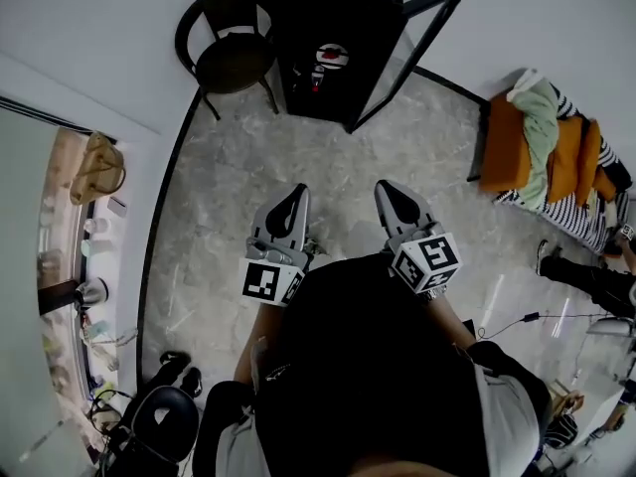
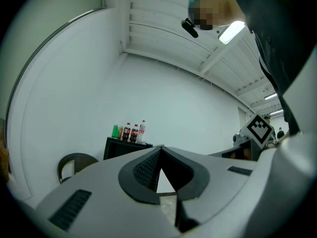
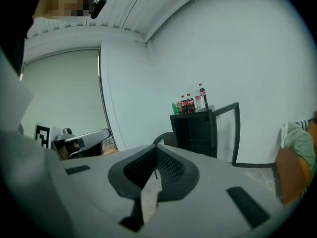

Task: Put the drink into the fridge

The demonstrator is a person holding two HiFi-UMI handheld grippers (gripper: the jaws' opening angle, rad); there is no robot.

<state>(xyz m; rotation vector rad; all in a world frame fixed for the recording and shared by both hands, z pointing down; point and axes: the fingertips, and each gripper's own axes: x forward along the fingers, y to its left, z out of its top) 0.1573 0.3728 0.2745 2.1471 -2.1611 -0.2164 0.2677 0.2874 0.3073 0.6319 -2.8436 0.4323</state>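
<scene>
A black mini fridge stands against the far wall with its glass door swung open to the right. Several drink bottles and a green can stand in a row on top of it, also in the right gripper view as drinks above the fridge. Something red and white shows inside the fridge. My left gripper and right gripper are held side by side in front of me, pointing at the fridge from some way off. Both are shut and empty.
A black round chair stands left of the fridge. A couch with orange cushions and a green blanket is at the right, with a person's legs and a floor cable near it. A shelf with a bag runs along the left.
</scene>
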